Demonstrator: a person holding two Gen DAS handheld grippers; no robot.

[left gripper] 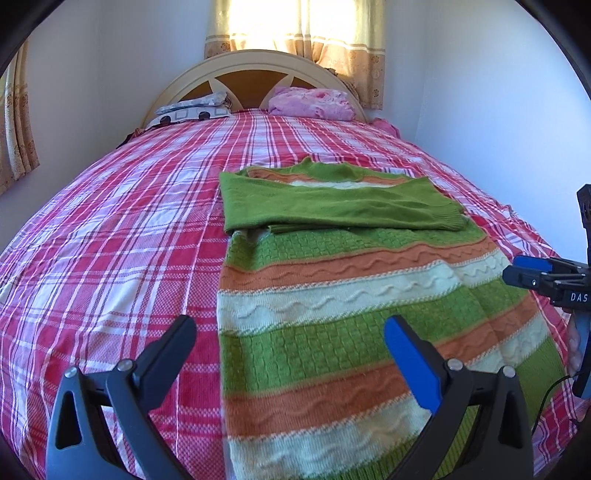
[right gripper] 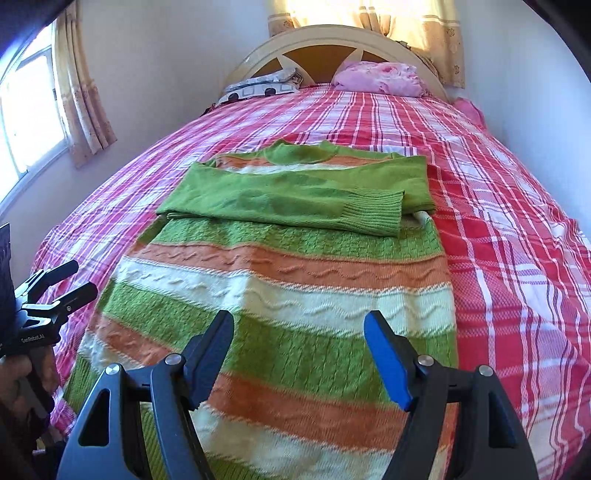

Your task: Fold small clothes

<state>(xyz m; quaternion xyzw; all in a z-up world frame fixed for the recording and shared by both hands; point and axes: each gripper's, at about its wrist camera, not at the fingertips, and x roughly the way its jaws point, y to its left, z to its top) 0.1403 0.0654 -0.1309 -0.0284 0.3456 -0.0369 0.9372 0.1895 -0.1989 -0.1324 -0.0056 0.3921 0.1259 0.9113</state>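
The striped sweater [right gripper: 280, 280] lies flat on the plaid bed [right gripper: 517, 258], sleeves folded across its far chest. Its near hem sits below both grippers: left gripper [left gripper: 291, 354] and right gripper [right gripper: 299, 343] hover with jaws open, empty.

A bed [left gripper: 110, 229] covered with a red, pink and white plaid sheet [right gripper: 498, 229] fills most of both views. At its far end stands a cream arched headboard [left gripper: 255, 61] with brown inset panels. Against the headboard, on the left side of the bed, lies a pillow [left gripper: 192, 110] patterned in white, grey and black; on the right side lies a crumpled pink bundle of fabric [left gripper: 314, 103]. Behind the headboard hang yellow patterned curtains [left gripper: 332, 33], lit brightly from behind. On the wall left of the bed a window [right gripper: 26, 103] has a matching curtain [right gripper: 85, 99] beside it.
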